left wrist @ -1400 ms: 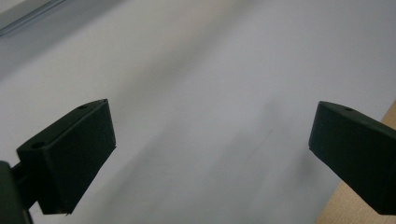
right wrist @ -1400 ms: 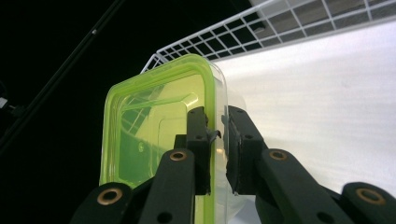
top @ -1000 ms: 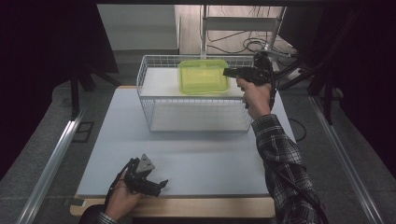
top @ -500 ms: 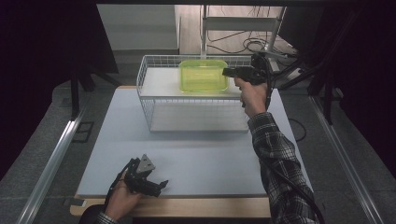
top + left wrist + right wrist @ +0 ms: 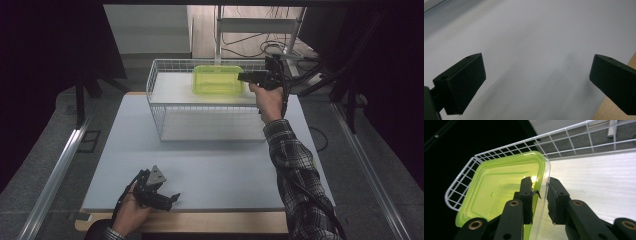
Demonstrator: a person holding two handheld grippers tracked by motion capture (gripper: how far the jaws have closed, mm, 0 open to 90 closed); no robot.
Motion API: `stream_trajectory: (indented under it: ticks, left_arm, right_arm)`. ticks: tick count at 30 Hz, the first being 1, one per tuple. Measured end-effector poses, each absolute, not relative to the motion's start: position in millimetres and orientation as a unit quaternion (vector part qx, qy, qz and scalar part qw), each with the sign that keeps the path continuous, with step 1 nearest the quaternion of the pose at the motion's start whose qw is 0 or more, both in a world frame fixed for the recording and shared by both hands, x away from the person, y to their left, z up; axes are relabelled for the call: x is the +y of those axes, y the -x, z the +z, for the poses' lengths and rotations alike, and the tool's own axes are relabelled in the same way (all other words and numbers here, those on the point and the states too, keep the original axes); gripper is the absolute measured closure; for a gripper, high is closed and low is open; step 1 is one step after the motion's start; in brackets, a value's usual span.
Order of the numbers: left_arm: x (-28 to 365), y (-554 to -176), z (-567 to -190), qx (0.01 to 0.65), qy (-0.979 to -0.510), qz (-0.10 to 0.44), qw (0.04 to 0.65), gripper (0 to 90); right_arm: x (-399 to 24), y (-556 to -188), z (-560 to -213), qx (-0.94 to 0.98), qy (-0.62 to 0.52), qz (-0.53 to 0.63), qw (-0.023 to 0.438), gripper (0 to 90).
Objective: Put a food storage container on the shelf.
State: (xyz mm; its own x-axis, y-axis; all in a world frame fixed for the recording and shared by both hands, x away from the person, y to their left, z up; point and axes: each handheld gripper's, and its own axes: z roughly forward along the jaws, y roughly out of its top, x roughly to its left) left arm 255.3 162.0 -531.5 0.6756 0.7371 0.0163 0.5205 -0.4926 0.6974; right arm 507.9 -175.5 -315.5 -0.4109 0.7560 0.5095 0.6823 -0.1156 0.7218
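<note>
Green container (image 5: 218, 80) sits inside the white wire basket (image 5: 165, 107), on the pale sheet that lines its upper level, toward the far side and a little right of the middle in the high view. It is a shallow, translucent, rounded-rectangle tub lying flat, and in the right gripper view (image 5: 499, 187) its clear rim runs straight between the two black jaws.

Right tongs (image 5: 245, 76) reach in over the basket's right end, held level by the person's right hand (image 5: 267, 100), the plaid sleeve (image 5: 300, 180) trailing back toward the near edge. In the right gripper view the right tongs (image 5: 540, 195) straddle the container's near wall: one jaw stands inside the tub, the other outside. Their jaws have just been opening, and a slim gap shows on each side of the rim, so the pads no longer press on it (the wall is between them but loose).

Left tongs (image 5: 167, 197) rest low near the front edge of the grey bench (image 5: 225, 165), well apart from the basket, held by the left hand (image 5: 132, 215). In the left gripper view the left tongs (image 5: 536, 82) stand wide open, with bare bench surface between the jaws.
</note>
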Motion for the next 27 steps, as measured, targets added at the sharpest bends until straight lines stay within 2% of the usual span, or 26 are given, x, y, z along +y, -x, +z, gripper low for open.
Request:
stream_trajectory:
  ticks: [4,15,27]
  left_arm:
    - [162,-255,-532,0.369,-0.85,0.158,0.341,0.2]
    - [162,-255,-532,0.369,-0.851,0.157,0.34,0.3]
    - [162,-255,-531,0.37,-0.849,0.159,0.342,0.7]
  right_arm:
    - [-173,-510,-316,0.675,-0.541,0.498,0.056,70.9]
    - [-174,-513,-319,0.68,-0.542,0.49,0.06,61.9]
    - [-182,-503,-309,0.688,-0.52,0.503,0.051,44.7]
